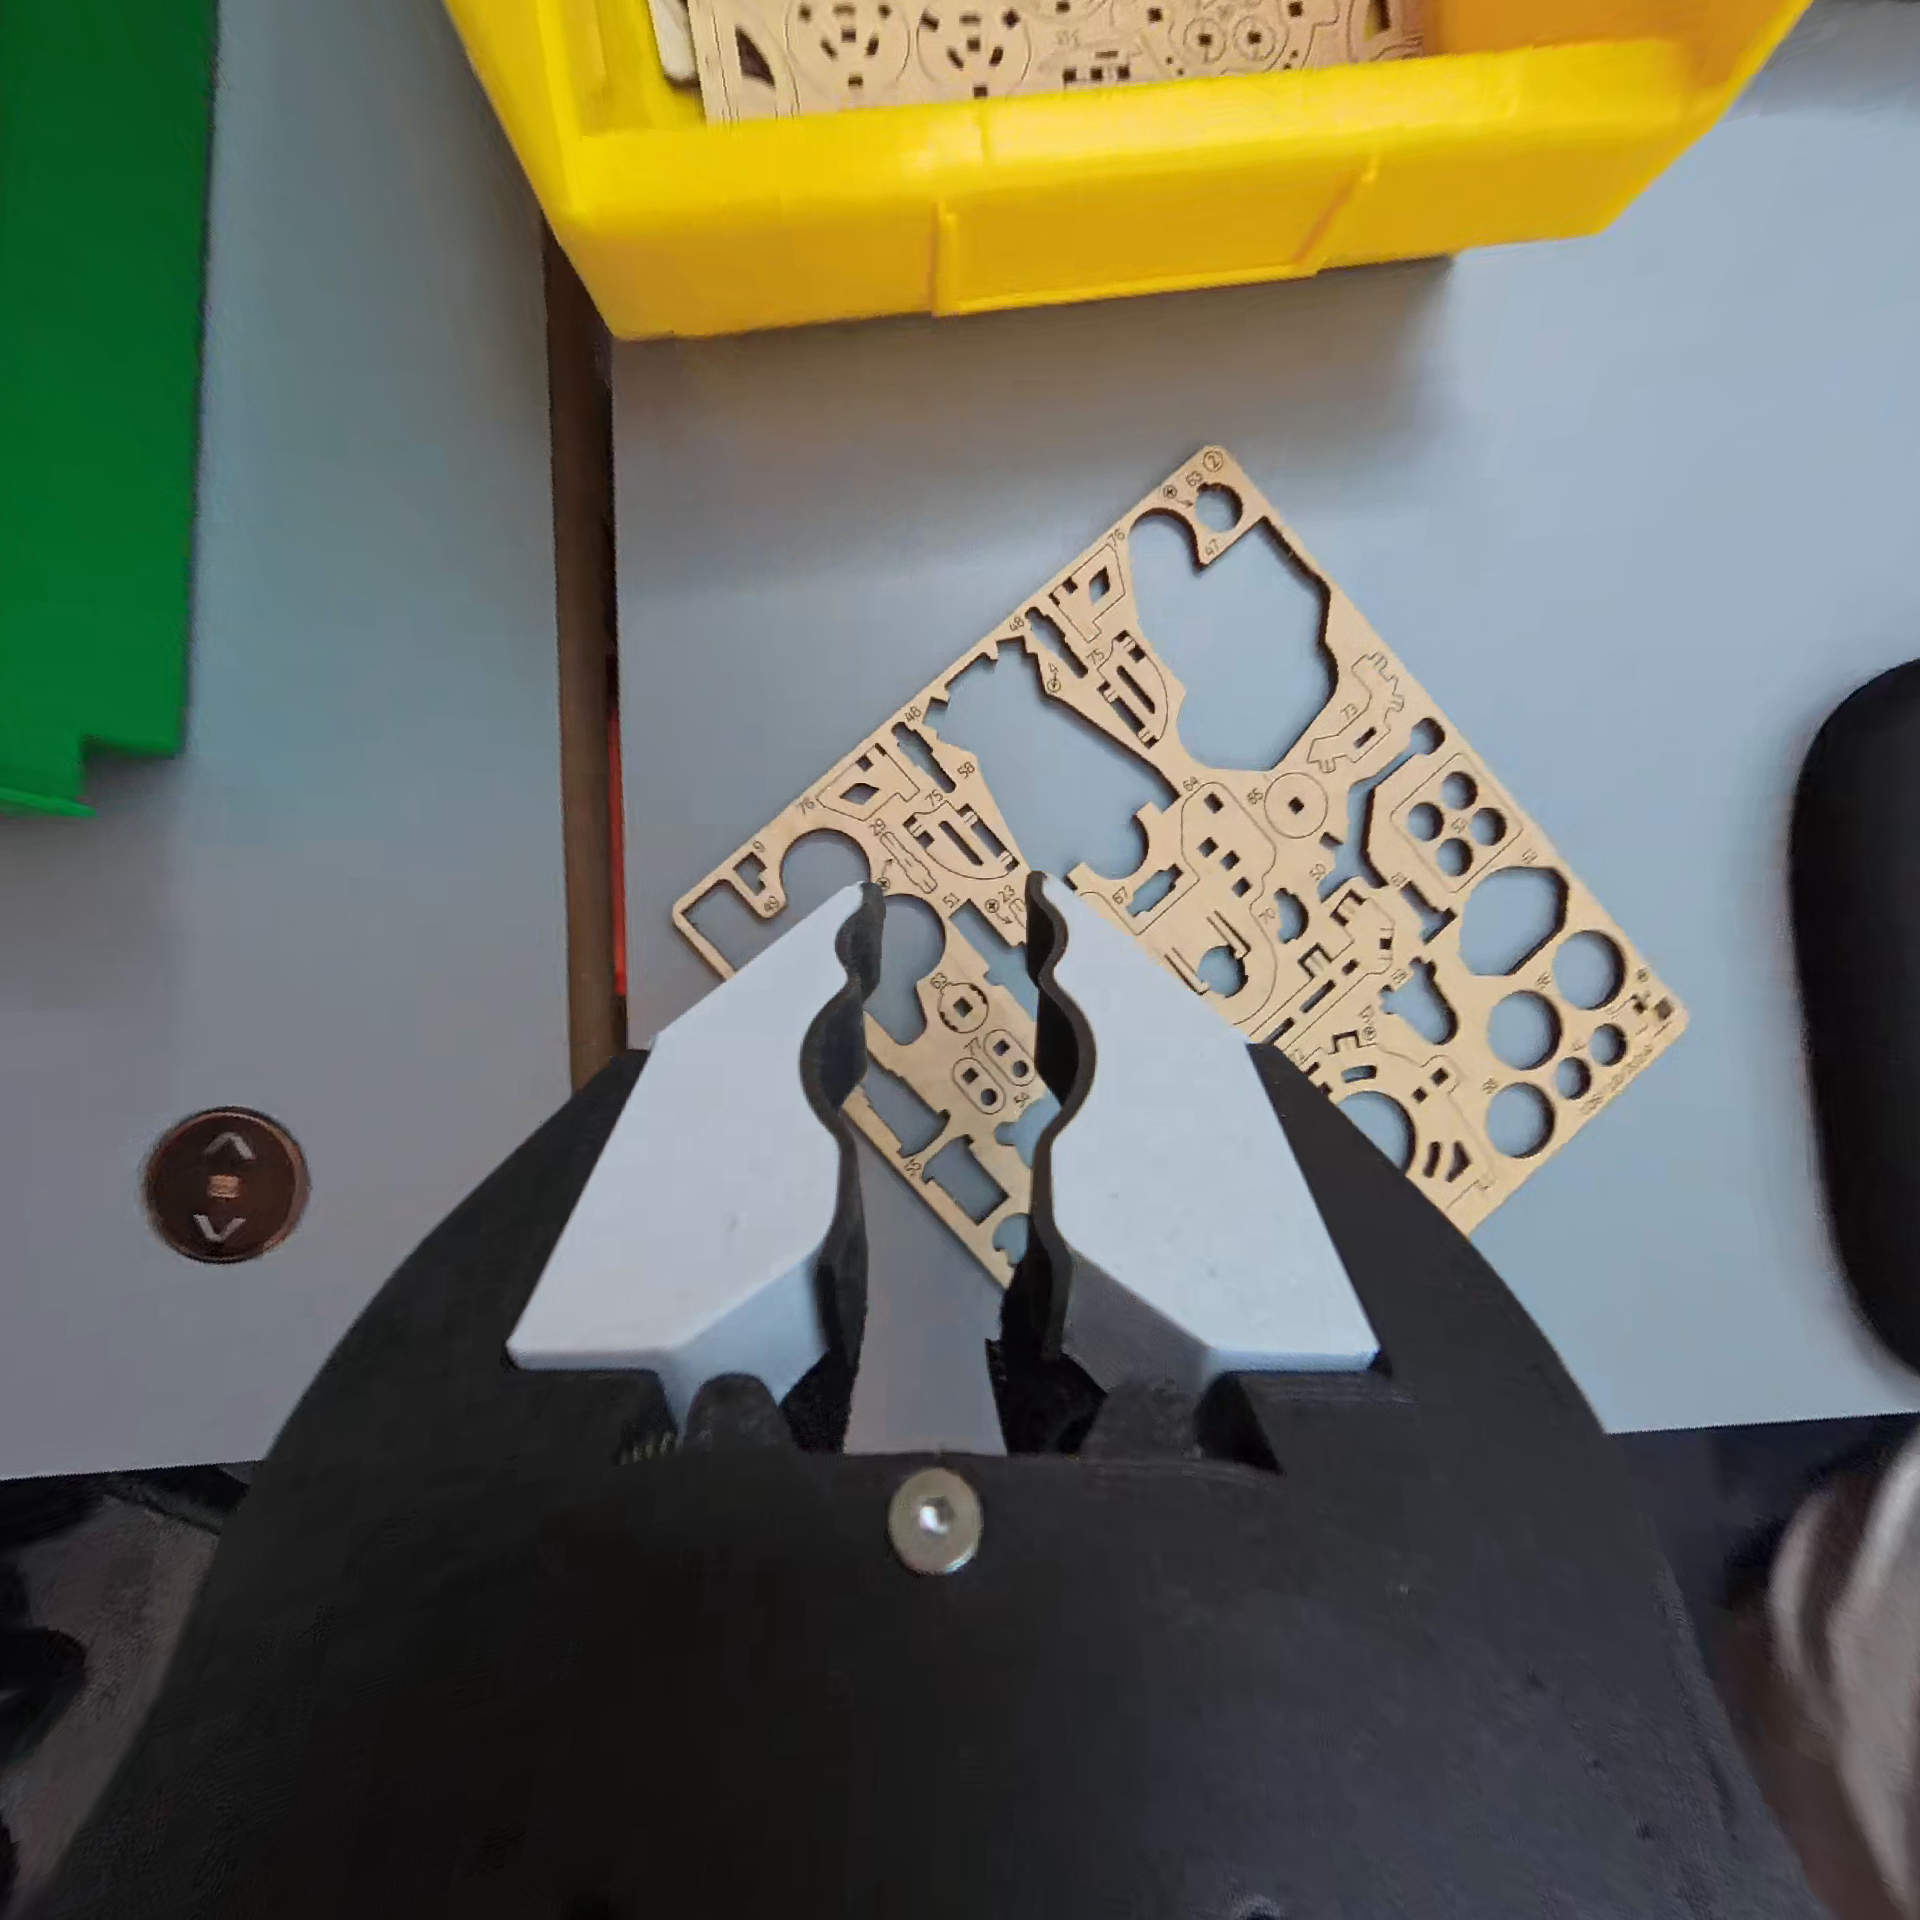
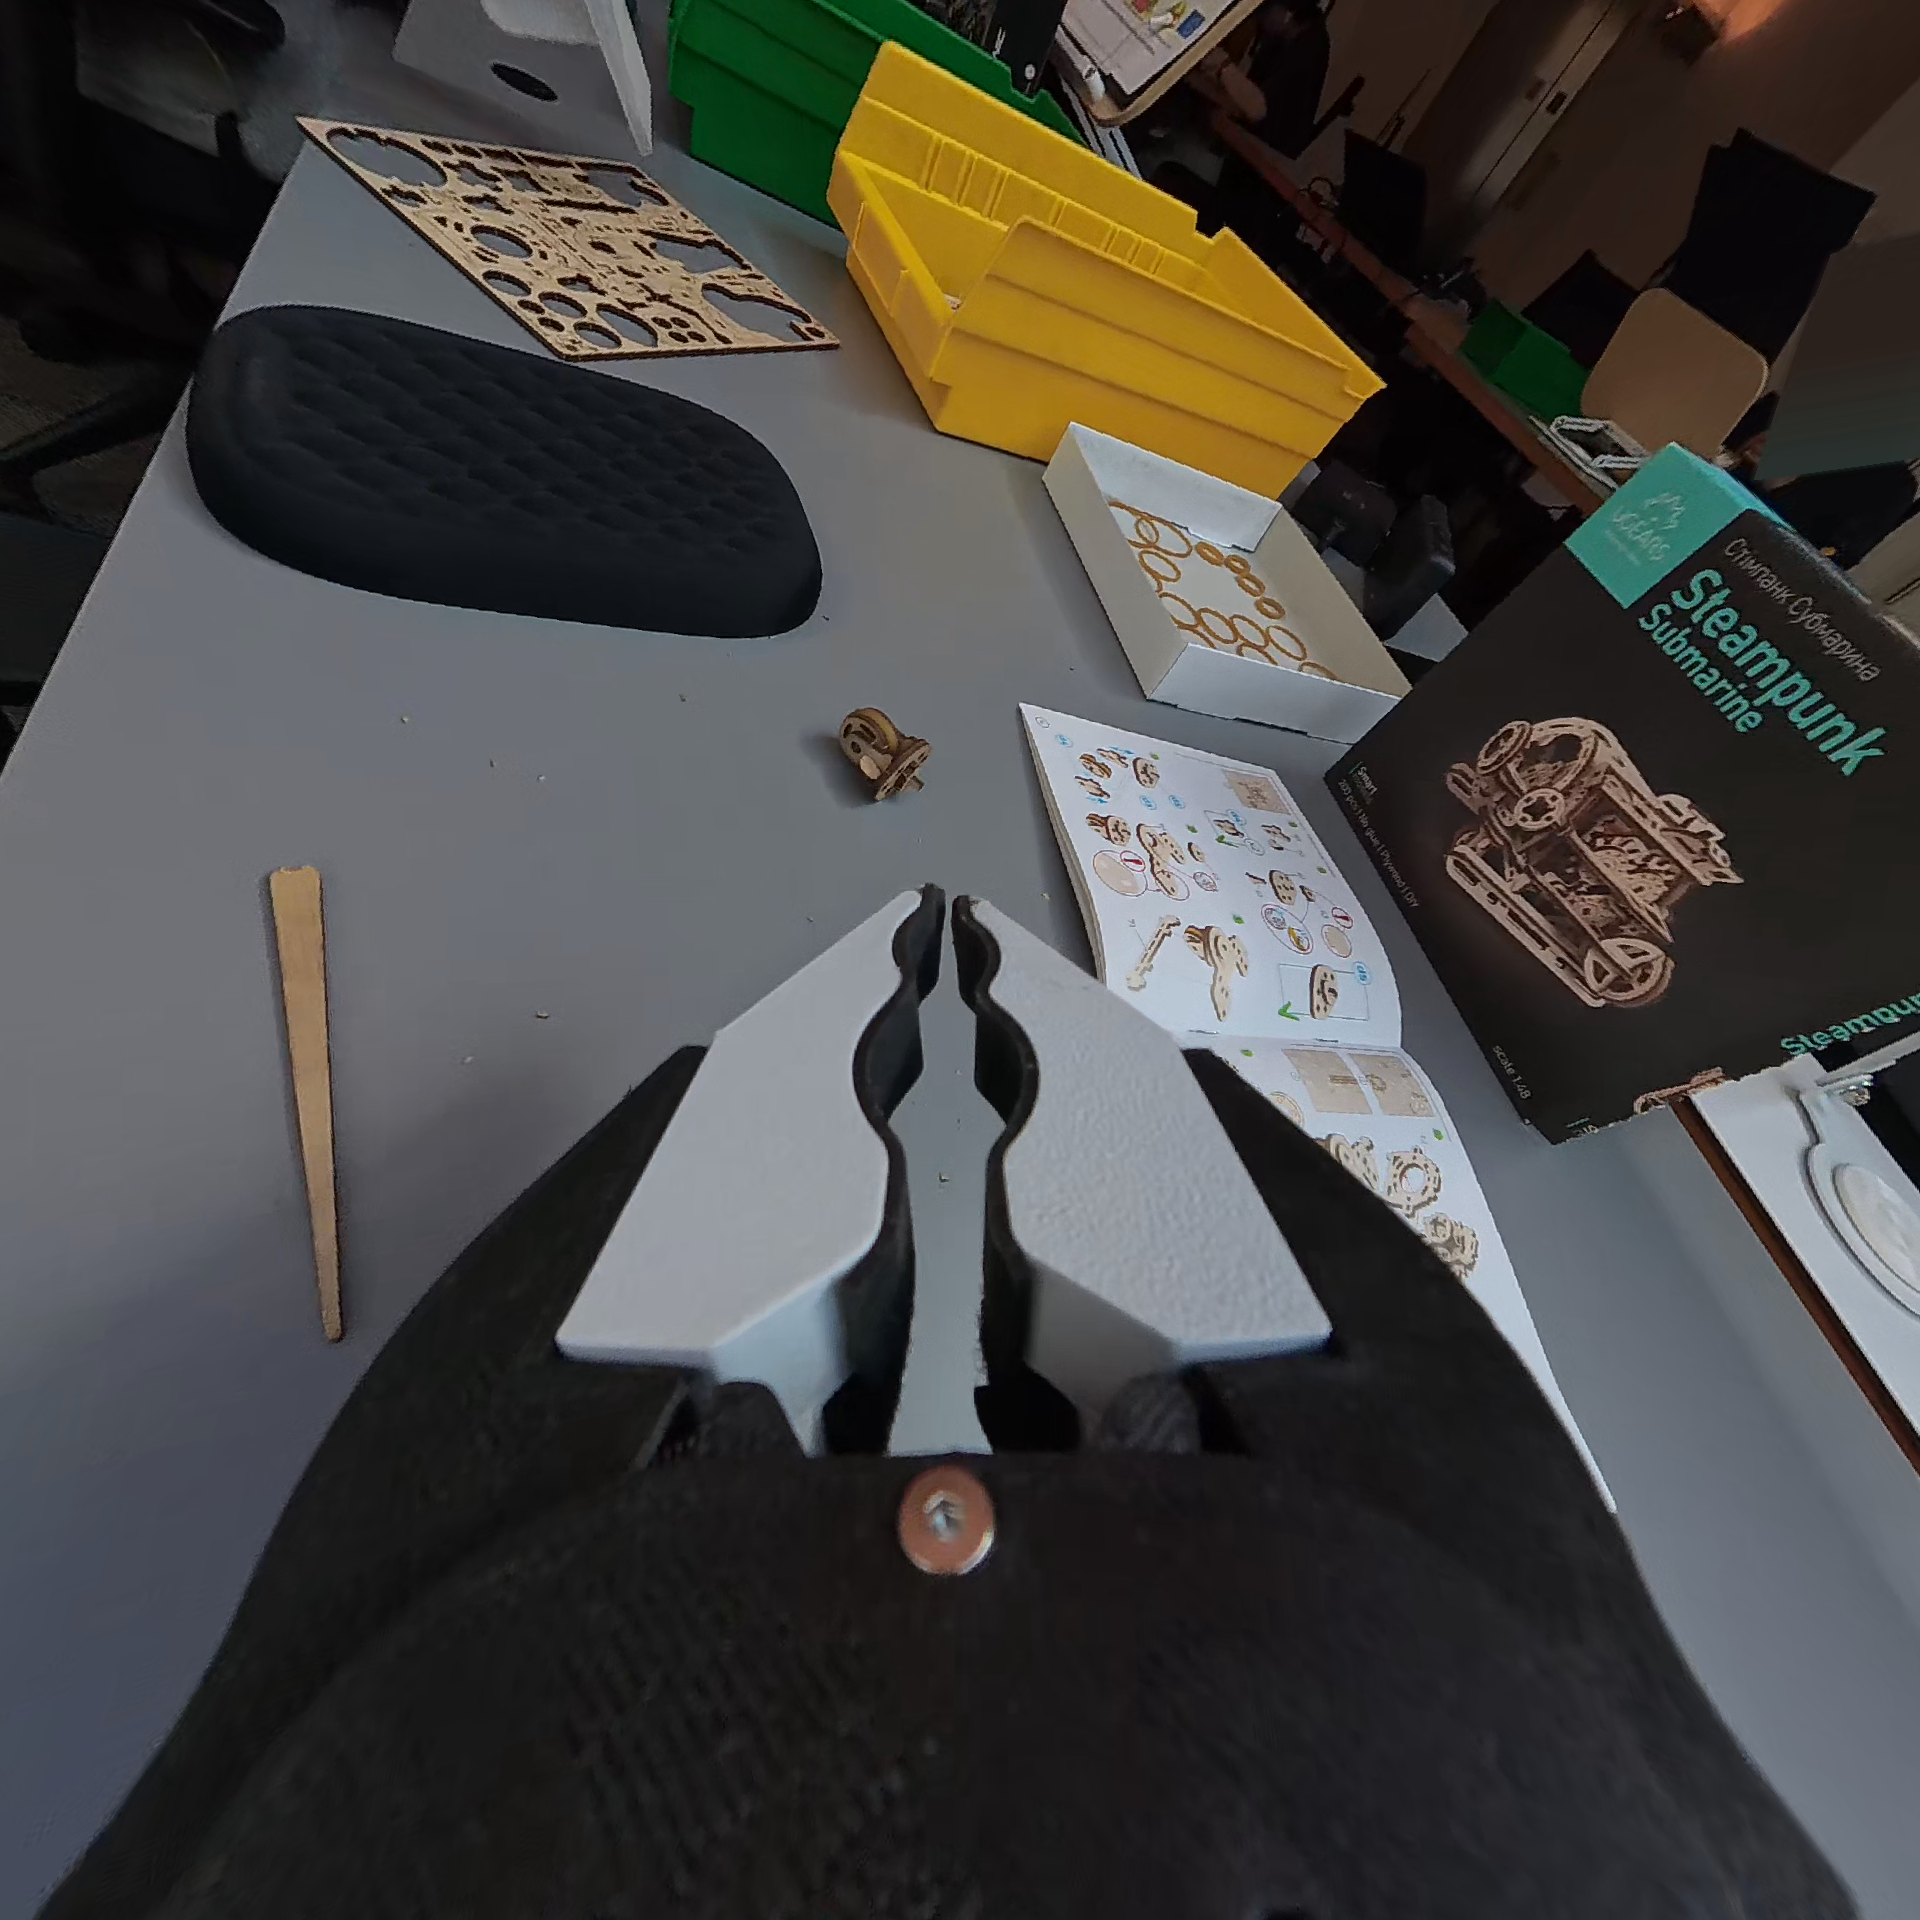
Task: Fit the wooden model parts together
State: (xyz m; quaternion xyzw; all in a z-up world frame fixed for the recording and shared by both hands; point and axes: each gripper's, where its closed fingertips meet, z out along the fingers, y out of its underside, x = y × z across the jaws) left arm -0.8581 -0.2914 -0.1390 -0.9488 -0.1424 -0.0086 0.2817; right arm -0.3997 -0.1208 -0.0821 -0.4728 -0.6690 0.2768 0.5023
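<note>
A laser-cut plywood parts sheet [image 1: 1226,810], with many pieces punched out, lies tilted on the grey table. My left gripper [image 1: 951,894] hovers above its lower left part, open and empty. The sheet also shows far off in the right wrist view [image 2: 582,249]. A small assembled wooden wheel piece [image 2: 881,750] sits on the table ahead of my right gripper [image 2: 948,906], which is nearly closed, with a thin gap at the tips and nothing between them. A tapered wooden stick [image 2: 308,1091] lies to its left.
A yellow bin [image 1: 1039,187] holding more wooden sheets stands beyond the sheet; it also shows in the right wrist view [image 2: 1101,312]. Also present: a green bin [image 1: 94,395], a black padded rest [image 2: 488,468], a white tray of wooden rings [image 2: 1216,582], an open instruction booklet [image 2: 1226,914], the kit box [image 2: 1662,810]. About 50 cm separates my left fingertips from my right. The small assembled wooden wheel piece [image 2: 881,750] lies around 12 cm away from my right fingertips.
</note>
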